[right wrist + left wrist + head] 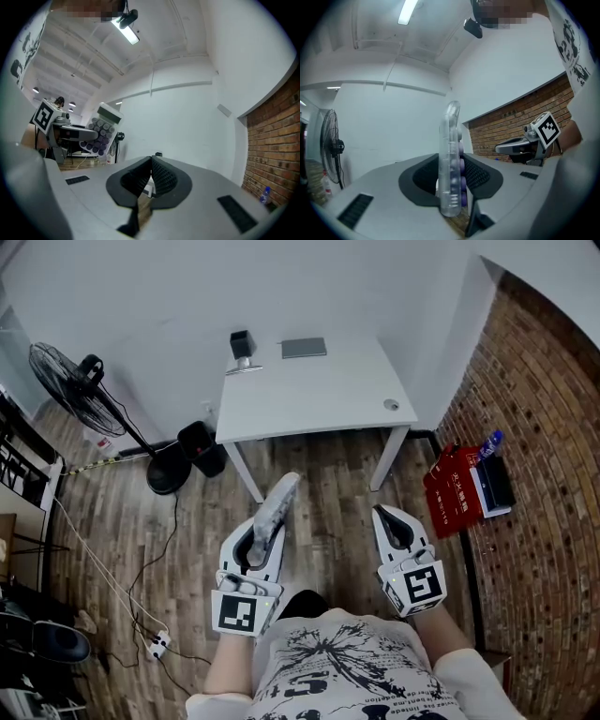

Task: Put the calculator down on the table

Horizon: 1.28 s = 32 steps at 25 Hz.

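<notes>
Calculator [282, 494] clamped in left gripper [265, 532], black holder [241, 343] on table [319, 395]

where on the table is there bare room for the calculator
On the table, the middle and front left are bare, between the black box and grey pad at the back and the disc at front right. The back is crowded.

White table [309, 395] stood far centre, on wood-plank floor [323, 479]. On tabletop: small black box [241, 341] at far left corner; flat grey slab [304, 348] just right of it, along far edge; small round object [391, 405] at near right corner. On floor: pedestal fan [67, 390] and black bin [202, 448] left of table; red boxes [453, 488] right of table; power strip [157, 645] with cable, near left.
</notes>
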Each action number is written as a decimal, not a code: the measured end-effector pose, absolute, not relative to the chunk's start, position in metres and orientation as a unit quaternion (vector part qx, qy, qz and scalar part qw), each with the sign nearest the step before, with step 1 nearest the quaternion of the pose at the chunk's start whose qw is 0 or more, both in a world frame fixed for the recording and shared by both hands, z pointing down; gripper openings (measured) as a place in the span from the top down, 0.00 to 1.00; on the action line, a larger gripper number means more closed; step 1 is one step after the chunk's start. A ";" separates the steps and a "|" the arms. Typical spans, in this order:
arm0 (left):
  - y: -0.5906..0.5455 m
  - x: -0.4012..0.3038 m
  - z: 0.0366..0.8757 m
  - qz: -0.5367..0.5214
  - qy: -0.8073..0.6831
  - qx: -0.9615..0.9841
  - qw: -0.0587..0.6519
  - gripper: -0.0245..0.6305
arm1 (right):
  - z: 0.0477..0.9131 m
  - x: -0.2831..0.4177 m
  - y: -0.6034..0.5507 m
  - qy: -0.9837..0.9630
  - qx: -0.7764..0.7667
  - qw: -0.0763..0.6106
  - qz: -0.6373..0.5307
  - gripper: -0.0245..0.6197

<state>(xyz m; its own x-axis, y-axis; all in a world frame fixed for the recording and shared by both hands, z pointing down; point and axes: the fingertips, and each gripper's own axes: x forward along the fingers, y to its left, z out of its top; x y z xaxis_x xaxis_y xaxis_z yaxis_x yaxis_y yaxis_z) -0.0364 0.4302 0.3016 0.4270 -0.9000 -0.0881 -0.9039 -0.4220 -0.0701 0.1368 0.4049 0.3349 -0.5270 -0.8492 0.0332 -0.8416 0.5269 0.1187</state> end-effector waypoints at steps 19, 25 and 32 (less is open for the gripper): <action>0.187 -0.055 0.325 0.003 0.526 -0.850 0.034 0.74 | 0.354 0.116 0.166 -0.872 0.483 0.073 -0.035 0.94; 0.053 -0.076 0.319 0.005 0.517 -0.855 0.030 0.74 | 0.346 0.099 0.031 -0.860 0.505 0.068 -0.021 0.94; -0.064 -0.098 0.322 0.001 0.504 -0.863 0.032 0.74 | 0.346 0.076 -0.086 -0.857 0.511 0.065 -0.017 0.94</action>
<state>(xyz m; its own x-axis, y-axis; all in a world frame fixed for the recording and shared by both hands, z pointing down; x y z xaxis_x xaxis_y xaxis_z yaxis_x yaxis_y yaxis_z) -0.0979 -0.0637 0.3225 0.4915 -0.8703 -0.0330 -0.8703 -0.4895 -0.0541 0.0757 -0.0856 0.3462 -0.4682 -0.8785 0.0950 -0.8741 0.4762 0.0956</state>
